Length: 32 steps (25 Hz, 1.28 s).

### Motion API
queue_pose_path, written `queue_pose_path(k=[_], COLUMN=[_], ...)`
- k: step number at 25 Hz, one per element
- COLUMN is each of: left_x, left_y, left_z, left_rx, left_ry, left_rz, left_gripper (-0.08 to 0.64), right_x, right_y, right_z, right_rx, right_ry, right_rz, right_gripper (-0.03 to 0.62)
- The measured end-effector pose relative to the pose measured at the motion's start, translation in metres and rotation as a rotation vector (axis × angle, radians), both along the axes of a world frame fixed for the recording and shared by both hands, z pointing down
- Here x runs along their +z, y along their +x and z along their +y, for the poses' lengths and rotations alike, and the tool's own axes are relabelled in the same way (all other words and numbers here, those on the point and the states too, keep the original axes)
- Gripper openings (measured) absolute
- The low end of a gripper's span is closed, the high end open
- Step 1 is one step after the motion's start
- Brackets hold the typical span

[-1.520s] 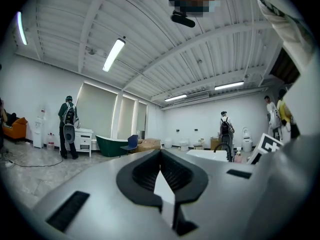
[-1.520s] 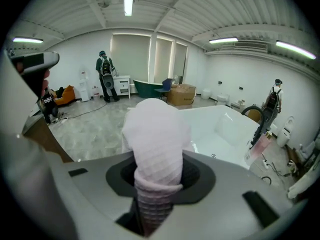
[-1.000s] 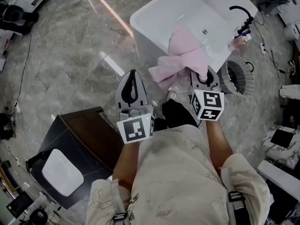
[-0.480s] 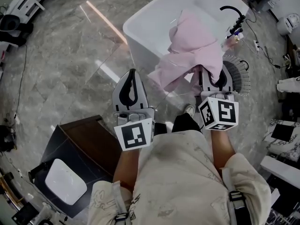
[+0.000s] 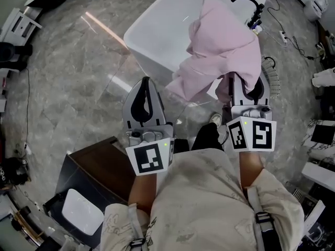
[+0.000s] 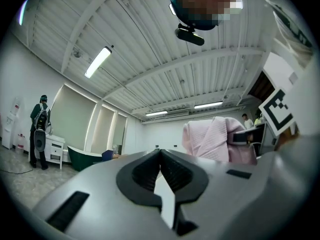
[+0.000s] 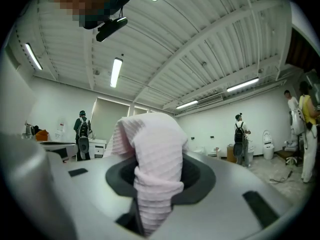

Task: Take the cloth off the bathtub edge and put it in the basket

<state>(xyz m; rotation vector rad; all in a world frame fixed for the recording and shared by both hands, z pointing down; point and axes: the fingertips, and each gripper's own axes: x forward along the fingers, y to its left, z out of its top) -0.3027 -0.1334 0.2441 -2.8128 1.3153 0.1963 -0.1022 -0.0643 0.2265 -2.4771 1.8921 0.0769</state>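
The pale pink waffle-textured cloth (image 5: 222, 46) is held bunched between the narrowly parted jaws of the right gripper (image 5: 245, 85), lifted over the near edge of the white rectangular bathtub (image 5: 157, 30), while the left gripper (image 5: 147, 82) is seen empty, its jaws closed together.

The pink waffle-weave cloth (image 5: 222, 46) is held aloft, bunched and pinched between the jaws of the right gripper (image 5: 246, 85), its folds draped over them and trailing down to the left. The white tub (image 5: 146, 46) is seen beneath it. Only a ribbed sliver of the basket (image 5: 270, 69) is seen, just right of the cloth.
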Motion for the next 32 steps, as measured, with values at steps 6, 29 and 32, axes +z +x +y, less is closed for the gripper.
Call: queue_pose_path(k=[6, 29, 32], left_x=[-0.011, -0.016, -0.013], left_y=[0.061, 0.378, 0.419], left_z=[0.016, 0.082, 0.096], left_rx=[0.054, 0.411, 0.453], left_ry=[0.012, 0.022, 0.022], left_rz=[0.005, -0.002, -0.008], left_gripper=[0.003, 0.003, 0.003], right_x=[-0.001, 0.007, 0.012], right_y=[0.056, 0.330, 0.367], right_z=[0.027, 0.165, 0.187], right_rx=[0.050, 0.427, 0.479], right_ry=[0.015, 0.016, 0.015], right_rz=[-0.015, -0.030, -0.031], right_gripper=[0.115, 0.115, 0.115])
